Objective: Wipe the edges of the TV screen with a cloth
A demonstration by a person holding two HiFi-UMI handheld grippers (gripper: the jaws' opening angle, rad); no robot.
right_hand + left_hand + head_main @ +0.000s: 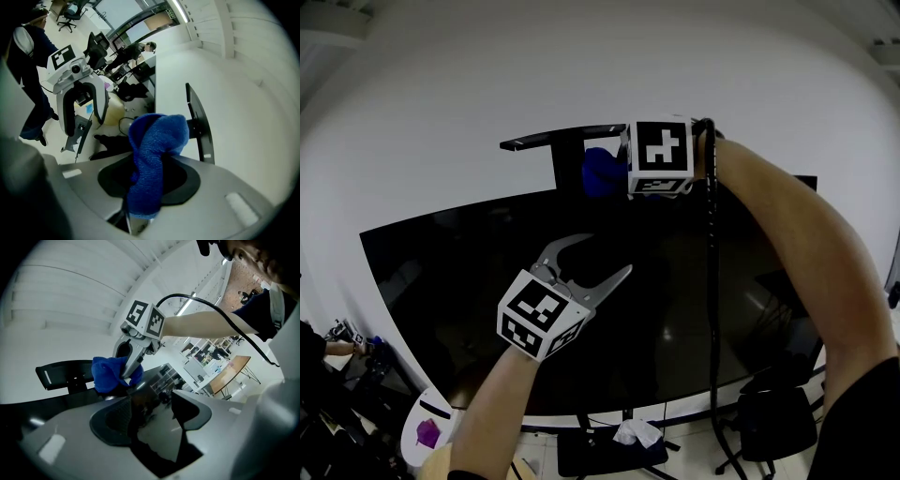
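Right gripper (617,171) is clamped on the blue cloth (598,172), which is bunched into a wad between the jaws. The wad is up at the top edge of the TV screen (675,300), just right of the post of the black bar (546,142) that sticks up above that edge. It looks to be touching the edge or very nearly. Left gripper (607,253) is in front of the middle of the screen, jaws spread wide with nothing in them (its own view shows only dark glass through the gap).

My take on doing this bit well:

- **Cloth leads:** the cloth should ride the edge, not the metal jaw tips, so I'd tilt until the fat part of the wad leads.
- **The pass:** light pressure, one steady pass along the top edge toward a corner.
- **Snag spot:** that post above the edge looks like one, so I'd work around it.
- **Left gripper:** I'd hold it off the glass to avoid taps and smudges.
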